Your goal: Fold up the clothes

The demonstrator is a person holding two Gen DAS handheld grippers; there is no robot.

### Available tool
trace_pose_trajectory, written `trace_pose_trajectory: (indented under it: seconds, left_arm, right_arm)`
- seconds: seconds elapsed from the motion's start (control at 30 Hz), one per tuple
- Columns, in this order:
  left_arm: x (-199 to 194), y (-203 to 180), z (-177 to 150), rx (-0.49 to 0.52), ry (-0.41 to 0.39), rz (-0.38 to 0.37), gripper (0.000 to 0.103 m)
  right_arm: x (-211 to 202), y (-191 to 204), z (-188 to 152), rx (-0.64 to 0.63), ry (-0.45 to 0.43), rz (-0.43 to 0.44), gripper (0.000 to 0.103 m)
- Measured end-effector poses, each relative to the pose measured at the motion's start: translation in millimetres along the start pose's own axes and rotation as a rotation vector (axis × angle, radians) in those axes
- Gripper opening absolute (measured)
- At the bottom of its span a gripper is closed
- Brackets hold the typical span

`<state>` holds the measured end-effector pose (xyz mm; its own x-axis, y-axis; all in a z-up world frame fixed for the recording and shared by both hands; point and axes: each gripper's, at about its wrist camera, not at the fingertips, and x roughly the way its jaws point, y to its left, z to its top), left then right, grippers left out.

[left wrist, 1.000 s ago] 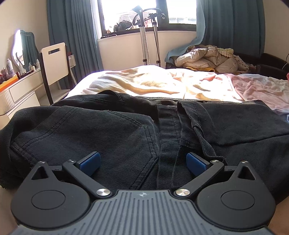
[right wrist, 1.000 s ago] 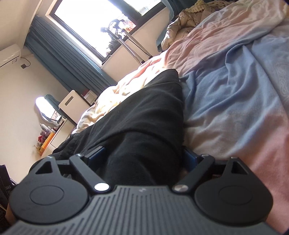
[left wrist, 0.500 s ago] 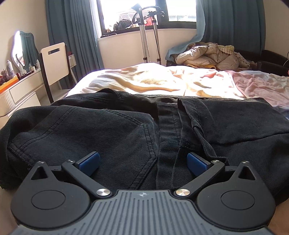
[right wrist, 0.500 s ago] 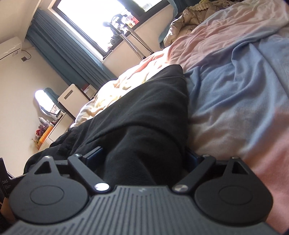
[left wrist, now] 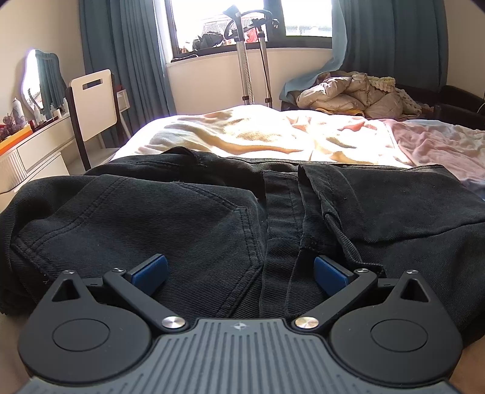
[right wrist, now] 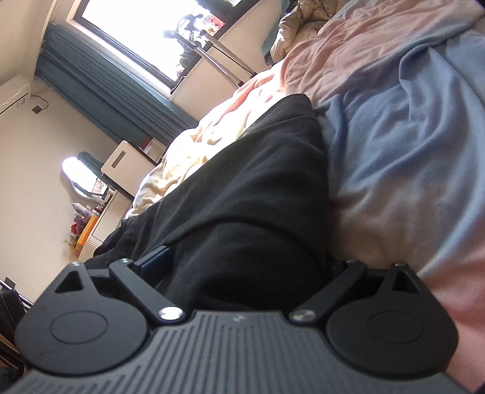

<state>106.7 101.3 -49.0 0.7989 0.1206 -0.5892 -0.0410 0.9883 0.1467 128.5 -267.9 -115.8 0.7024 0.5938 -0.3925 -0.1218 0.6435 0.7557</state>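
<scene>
Jeans (left wrist: pixel 188 218), black, lie spread across the near edge of the bed (left wrist: pixel 272 136), waist end towards the left camera; a back pocket shows on the left, the centre seam and a belt loop run up the middle; the left gripper (left wrist: pixel 239 272) sits low over the denim, jaws wide apart, blue pads (left wrist: pixel 150 269) either side of the seam; whether those pads touch the cloth I cannot tell, and nothing is pinched between them. Over on the right wrist view, tilted hard, the right gripper (right wrist: pixel 242 266) has a thick bunched fold of the jeans (right wrist: pixel 260 194) between its jaws; those jaws have just been opening and stand about as wide as they go; the fold fills the gap, one pad (right wrist: pixel 154 260) visible beside the cloth, the other hidden behind it, so a firm grip cannot be confirmed. Beyond the fold the dark leg runs away over a sheet (right wrist: pixel 394 157) of blue and pink, sunlit cream further up. Behind the bed: teal curtains (left wrist: pixel 127 60), a bright window (left wrist: pixel 242 24), a white chair (left wrist: pixel 94 106) and a heap of bedding (left wrist: pixel 348 94).
</scene>
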Motion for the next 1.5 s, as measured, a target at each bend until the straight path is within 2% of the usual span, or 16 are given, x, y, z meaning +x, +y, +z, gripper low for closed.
trace_pose_trajectory:
  seconds: [0.1, 0.2, 0.3, 0.37, 0.43, 0.6, 0.73, 0.83, 0.97, 1.1, 1.17, 1.2, 1.27, 1.37, 1.43, 1.5]
  left_arm:
    - [0.1, -1.0, 0.4, -0.001, 0.003, 0.004, 0.103]
    - [0.1, -1.6, 0.5, -0.003, 0.002, 0.004, 0.103]
    - [0.6, -2.1, 0.6, -0.004, 0.004, 0.002, 0.103]
    - [1.3, -1.7, 0.5, -0.004, 0.007, -0.002, 0.103]
    - [1.9, -1.3, 0.4, -0.005, 0.008, -0.003, 0.103]
    - [3.4, -2.7, 1.3, -0.006, 0.009, -0.006, 0.103]
    - [4.9, -2.8, 2.9, -0.01, 0.002, -0.026, 0.103]
    - [7.9, -4.8, 3.7, -0.011, 0.006, -0.03, 0.103]
    - [11.0, -9.9, 4.4, -0.011, 0.012, -0.037, 0.103]
    - [13.5, -14.4, 4.1, -0.018, 0.006, -0.033, 0.103]
    - [12.7, -15.5, 3.6, -0.026, 0.001, -0.032, 0.103]
    - [12.0, -16.2, 3.3, -0.029, -0.002, -0.032, 0.103]
    - [10.4, -17.6, 2.7, -0.035, -0.008, -0.03, 0.103]
    - [6.5, -21.2, 1.6, -0.049, -0.011, -0.036, 0.103]
    - [1.9, -26.4, 0.7, -0.057, -0.017, -0.044, 0.103]
    - [-7.2, -34.0, 1.5, -0.06, -0.04, -0.035, 0.103]
  right_arm:
    - [-16.8, 16.1, 4.6, -0.003, -0.088, 0.112, 0.096]
    - [-19.5, 19.3, 8.8, 0.009, -0.107, 0.137, 0.097]
    - [-8.2, 5.4, 4.9, 0.051, -0.045, 0.048, 0.097]
    - [-4.4, -4.2, 3.1, 0.098, -0.018, -0.003, 0.092]
    - [-7.0, -4.3, 5.2, 0.125, -0.024, 0.005, 0.092]
    - [-4.4, -2.6, 2.3, 0.111, -0.02, -0.037, 0.092]
    - [-3.3, -6.5, 0.1, 0.163, -0.038, 0.0, 0.095]
    - [-10.4, -0.3, -3.1, 0.216, -0.098, 0.019, 0.089]
    - [-19.0, 9.7, -0.9, 0.234, -0.133, 0.079, 0.089]
    - [-6.4, 0.3, 0.4, 0.232, -0.069, 0.017, 0.088]
    - [-3.9, -4.9, -2.6, 0.247, -0.067, -0.004, 0.069]
    - [-3.4, -6.5, -3.9, 0.251, -0.07, -0.013, 0.065]
    - [-4.1, -7.6, -5.3, 0.259, -0.08, -0.026, 0.047]
    - [-14.1, 2.3, -0.2, 0.256, -0.123, -0.035, 0.029]
    - [-23.5, 8.8, 6.6, 0.253, -0.158, -0.024, 0.023]
    - [-33.2, 15.5, 13.2, 0.247, -0.192, -0.013, 0.021]
